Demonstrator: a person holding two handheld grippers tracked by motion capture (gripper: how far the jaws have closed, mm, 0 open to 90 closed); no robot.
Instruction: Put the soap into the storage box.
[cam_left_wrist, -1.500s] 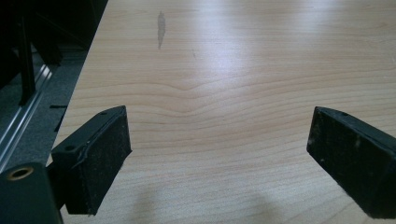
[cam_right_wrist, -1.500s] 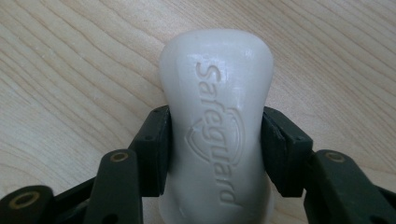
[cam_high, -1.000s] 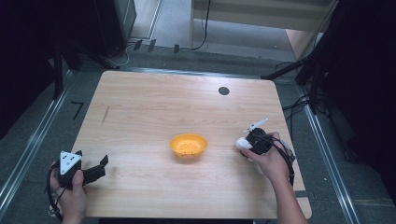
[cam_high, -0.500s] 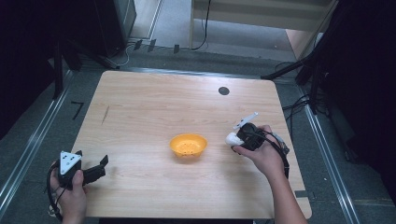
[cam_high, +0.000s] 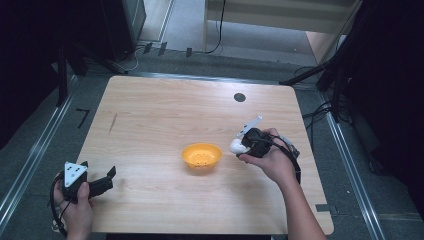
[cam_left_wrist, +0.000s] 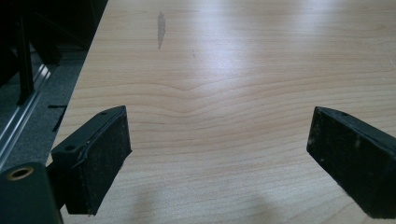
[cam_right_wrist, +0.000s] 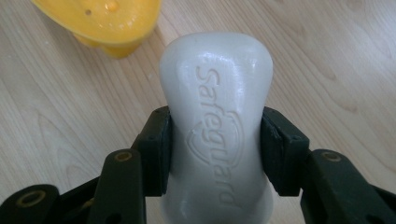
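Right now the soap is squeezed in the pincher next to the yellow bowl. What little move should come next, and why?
Probably carry the soap bar a little farther toward the yellow bowl before opening. The right gripper grips the bar at its waist, held beside the bowl, not over it. The left gripper sits open and far off.

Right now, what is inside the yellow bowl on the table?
The yellow bowl looks empty in the high view: only small holes in its bottom. The right claw holds the white soap bar beside it, not inside. The table under it is covered.

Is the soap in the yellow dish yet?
No. The soap sits clamped in the right gripper, beside the dish.
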